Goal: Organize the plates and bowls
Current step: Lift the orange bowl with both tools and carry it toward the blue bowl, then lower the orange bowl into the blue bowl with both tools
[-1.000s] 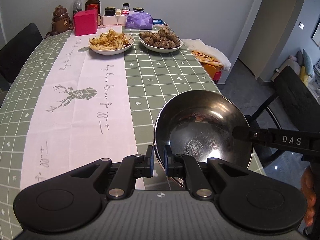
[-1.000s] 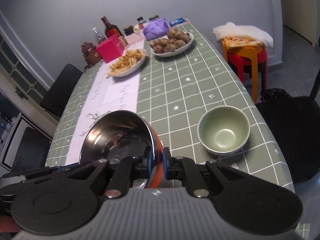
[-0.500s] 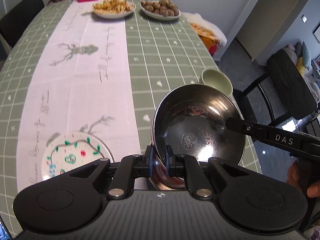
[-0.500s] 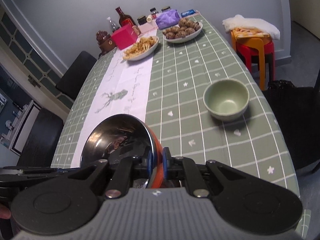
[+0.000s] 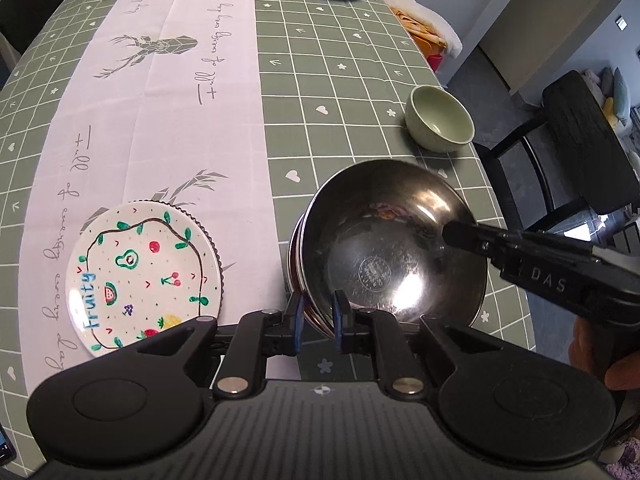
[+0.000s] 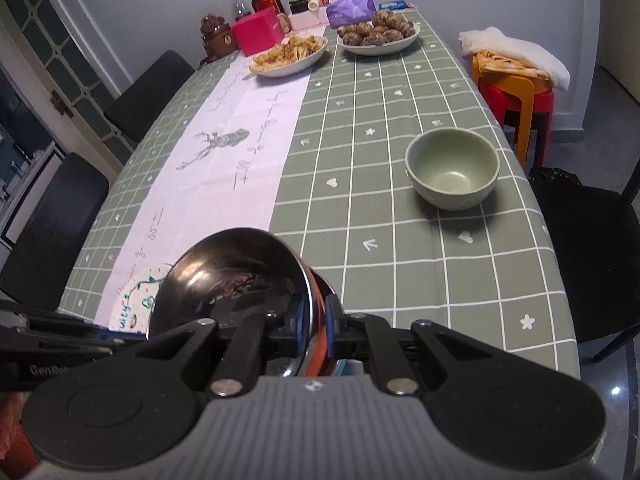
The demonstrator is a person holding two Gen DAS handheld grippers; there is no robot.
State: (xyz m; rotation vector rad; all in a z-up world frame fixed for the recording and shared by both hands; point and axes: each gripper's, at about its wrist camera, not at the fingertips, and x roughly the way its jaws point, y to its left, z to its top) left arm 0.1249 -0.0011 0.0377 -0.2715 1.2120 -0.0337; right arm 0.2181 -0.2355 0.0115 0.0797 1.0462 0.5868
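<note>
Both grippers hold a stack of steel bowls by opposite rims, low over the table's near right part. My left gripper is shut on its near rim. My right gripper is shut on the rim of the same stack, whose outer bowl shows an orange-red side. A painted "fruity" plate lies on the white runner left of the stack and shows partly in the right wrist view. An empty green bowl stands beyond the stack near the right table edge and also shows in the right wrist view.
Two plates of food stand at the far end with bottles, jars and boxes. Black chairs line the left side, another stands on the right. Stacked stools with cloth stand beside the table.
Both grippers have carried the steel bowl stack back toward the near end and lower. The fruity plate and the green bowl have come into view.
</note>
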